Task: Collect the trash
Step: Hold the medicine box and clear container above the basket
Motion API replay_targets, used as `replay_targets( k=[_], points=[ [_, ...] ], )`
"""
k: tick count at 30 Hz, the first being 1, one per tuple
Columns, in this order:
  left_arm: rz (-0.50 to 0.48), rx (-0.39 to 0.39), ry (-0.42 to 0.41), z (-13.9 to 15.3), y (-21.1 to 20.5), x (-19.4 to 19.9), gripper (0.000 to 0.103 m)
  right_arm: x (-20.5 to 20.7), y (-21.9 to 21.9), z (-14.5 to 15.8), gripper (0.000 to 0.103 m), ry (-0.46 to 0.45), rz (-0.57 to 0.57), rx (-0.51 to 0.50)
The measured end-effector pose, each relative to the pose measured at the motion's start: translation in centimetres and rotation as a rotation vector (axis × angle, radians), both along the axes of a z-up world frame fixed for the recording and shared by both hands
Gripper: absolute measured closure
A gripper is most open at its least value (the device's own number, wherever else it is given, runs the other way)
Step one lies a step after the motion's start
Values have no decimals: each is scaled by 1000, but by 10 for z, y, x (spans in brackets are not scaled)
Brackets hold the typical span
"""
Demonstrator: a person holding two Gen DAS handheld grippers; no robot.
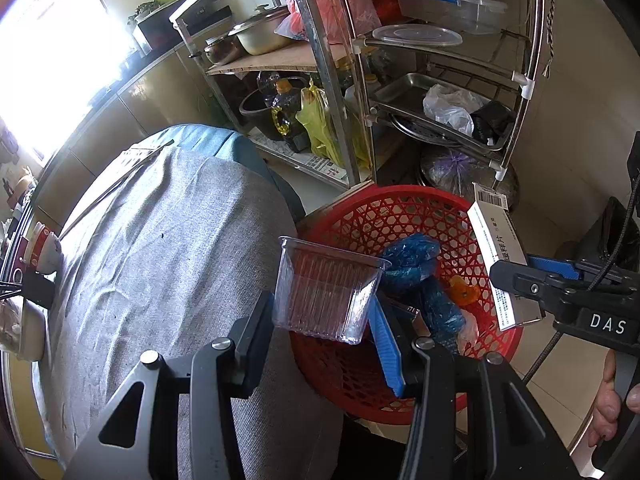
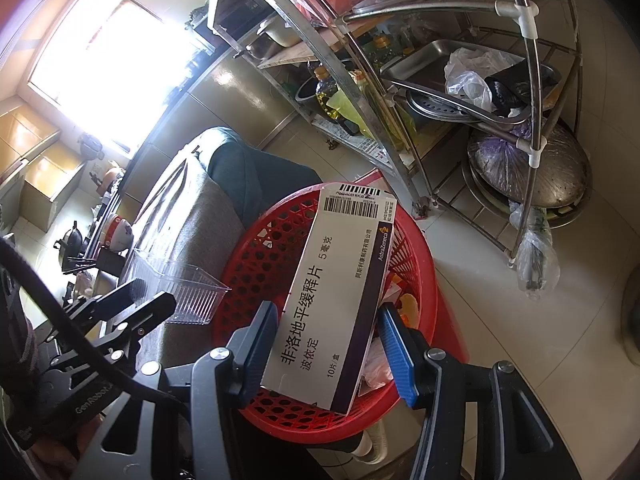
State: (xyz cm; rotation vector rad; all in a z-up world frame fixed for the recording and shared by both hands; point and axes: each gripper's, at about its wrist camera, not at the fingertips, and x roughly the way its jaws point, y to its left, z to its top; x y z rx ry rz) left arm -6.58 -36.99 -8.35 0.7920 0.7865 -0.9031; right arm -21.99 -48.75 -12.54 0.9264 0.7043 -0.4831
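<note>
A clear ribbed plastic tray (image 1: 326, 294) and a white medicine box (image 2: 332, 300) hang tilted above the red lattice basket (image 1: 400, 208).

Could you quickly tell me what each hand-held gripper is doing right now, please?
Left hand-held gripper: closed on the clear plastic tray.
Right hand-held gripper: closed on the medicine box, over the red basket.

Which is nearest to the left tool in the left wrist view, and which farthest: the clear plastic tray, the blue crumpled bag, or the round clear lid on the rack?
1. Clear plastic tray: between the left tool's fingers.
2. Blue crumpled bag: just beyond, inside the red basket.
3. Round clear lid: far off, on the metal rack's upper shelf.
</note>
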Motion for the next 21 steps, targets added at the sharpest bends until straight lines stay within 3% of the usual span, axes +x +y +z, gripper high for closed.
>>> replay_targets(
  k=[21],
  points=[
    [5,-7,15,-4,1,4,53,3,2,7,47,-1,16,-18]
  ],
)
